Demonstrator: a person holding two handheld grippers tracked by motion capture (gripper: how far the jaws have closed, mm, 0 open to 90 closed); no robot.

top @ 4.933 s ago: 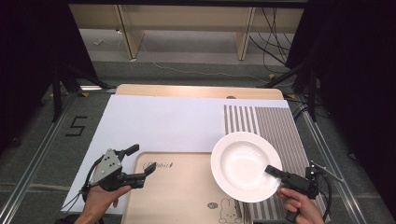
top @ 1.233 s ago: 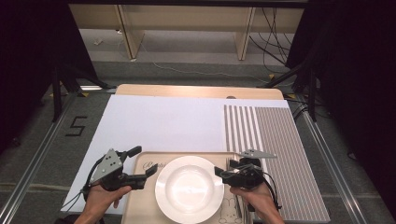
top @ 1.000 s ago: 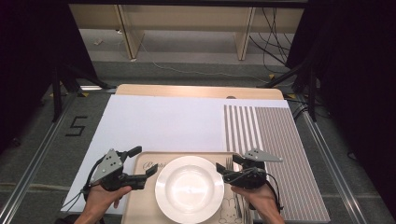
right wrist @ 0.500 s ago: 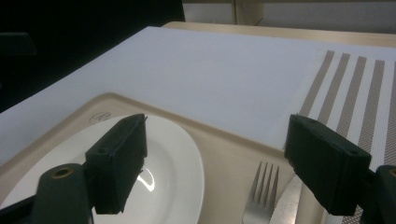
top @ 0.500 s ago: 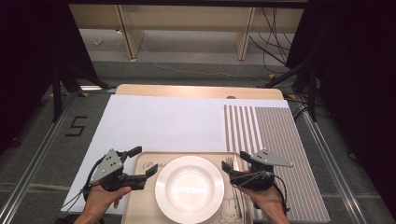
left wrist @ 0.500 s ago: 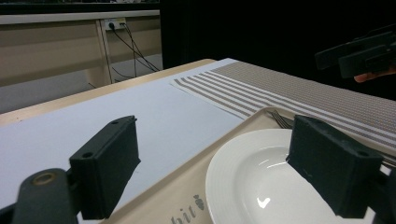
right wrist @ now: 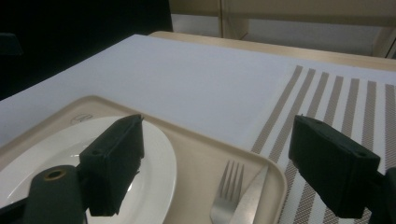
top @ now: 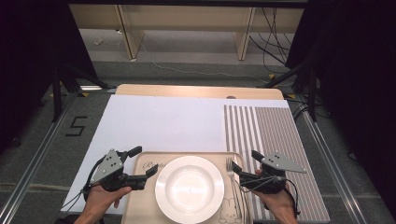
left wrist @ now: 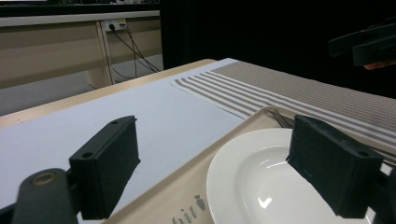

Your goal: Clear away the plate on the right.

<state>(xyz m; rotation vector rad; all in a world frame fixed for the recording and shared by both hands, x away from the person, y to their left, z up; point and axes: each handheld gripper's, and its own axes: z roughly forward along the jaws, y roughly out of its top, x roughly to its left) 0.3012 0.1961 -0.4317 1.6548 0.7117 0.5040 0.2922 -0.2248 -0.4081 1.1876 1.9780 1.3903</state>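
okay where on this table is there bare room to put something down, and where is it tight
The white sheet behind the tray is bare, as is the striped mat from its far edge down to the right tool. It is crowded on the tray: the plate takes the middle, the fork and knife line its right edge, and the left tool hangs over its left rim.

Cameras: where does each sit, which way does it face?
High view: above the near edge, looking forward and down at tray; both hands show.
Left gripper view: low, looking over plate toward striped mat; own jaws show.
Right gripper view: low, facing fork; own jaws show.
All share plate.
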